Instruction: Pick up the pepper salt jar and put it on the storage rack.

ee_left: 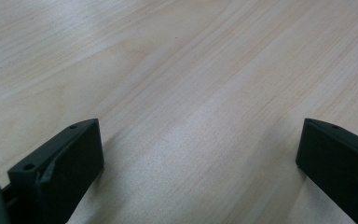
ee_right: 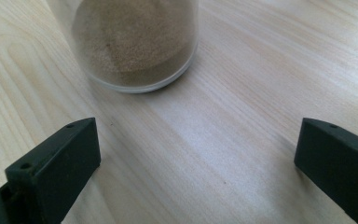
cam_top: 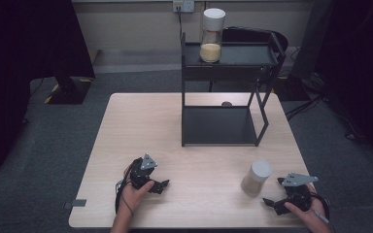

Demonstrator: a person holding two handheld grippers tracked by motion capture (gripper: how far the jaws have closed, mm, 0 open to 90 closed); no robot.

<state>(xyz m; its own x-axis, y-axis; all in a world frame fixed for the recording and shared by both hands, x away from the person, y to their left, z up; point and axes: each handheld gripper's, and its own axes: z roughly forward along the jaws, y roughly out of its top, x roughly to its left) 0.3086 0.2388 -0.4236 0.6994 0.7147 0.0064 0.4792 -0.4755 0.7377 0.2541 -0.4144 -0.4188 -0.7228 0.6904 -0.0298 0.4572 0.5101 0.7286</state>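
Near your right gripper (cam_top: 271, 203), fingers wide apart, the jar (cam_top: 256, 177) stands upright on the surface (cam_top: 141, 126); its gripper view adds brown grains inside. Left gripper (ee_left: 198, 163): fingers wide over bare wood. High view adds a rack (cam_top: 230, 68).

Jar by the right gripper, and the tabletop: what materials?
Jar: clear wall, glass or plastic, can't tell which; tan granules show through; matte white lid. Tabletop: pale wood grain, matte, likely laminate or veneer.
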